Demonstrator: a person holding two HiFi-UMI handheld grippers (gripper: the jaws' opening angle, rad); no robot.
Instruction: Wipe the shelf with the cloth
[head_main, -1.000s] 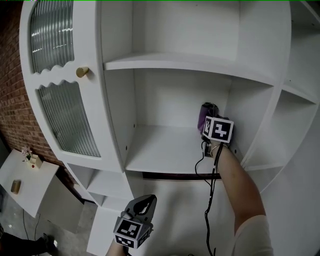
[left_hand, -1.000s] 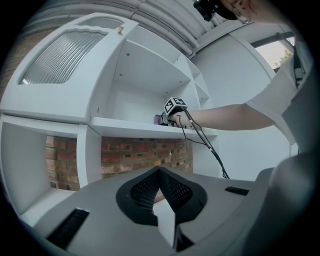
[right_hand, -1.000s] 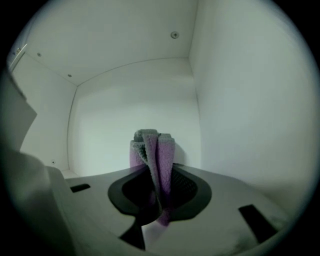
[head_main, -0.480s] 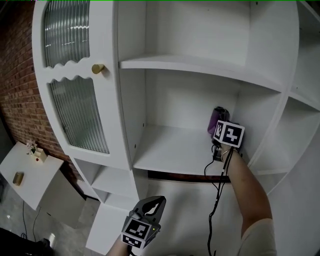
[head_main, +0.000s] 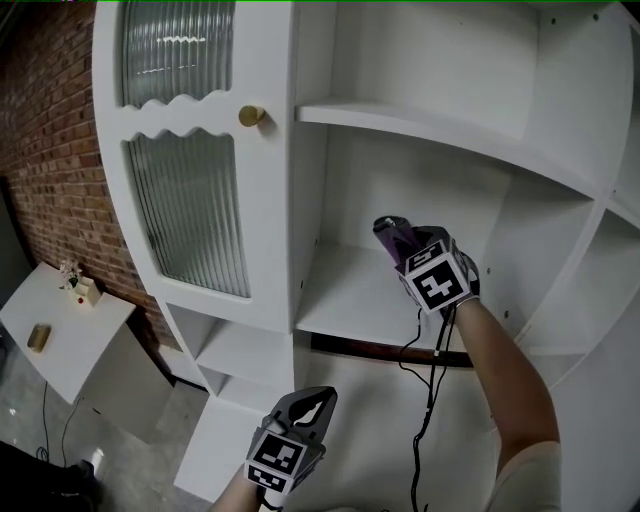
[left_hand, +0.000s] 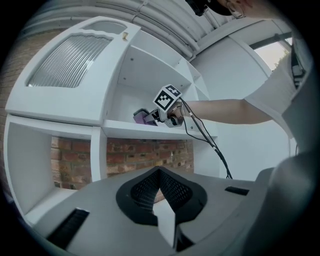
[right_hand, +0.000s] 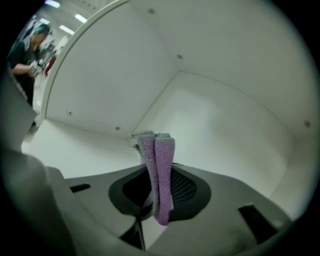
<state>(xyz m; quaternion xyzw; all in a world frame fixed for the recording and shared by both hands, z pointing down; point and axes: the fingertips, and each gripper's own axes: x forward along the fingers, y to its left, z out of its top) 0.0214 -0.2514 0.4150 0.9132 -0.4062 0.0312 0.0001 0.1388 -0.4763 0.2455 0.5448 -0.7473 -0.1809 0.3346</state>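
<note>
Our right tongs (head_main: 402, 250) pinch the cloth (right_hand: 161, 165) near the shelf's (head_main: 345, 305) back edge for wiping; our left tongs (left_hand: 161, 196) hang closed, empty.

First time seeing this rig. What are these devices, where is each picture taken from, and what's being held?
No robot here: a person holds a two-jaw tool in each hand. The head view comes from a camera on the person's head, looking down; the other two views ride on the tools, looking along their jaws. The right tool reaches into the white shelf, jaws shut on a folded purple cloth. The left tool hangs low in front of the cabinet, jaws together, empty. Nothing else shows on that shelf.
</note>
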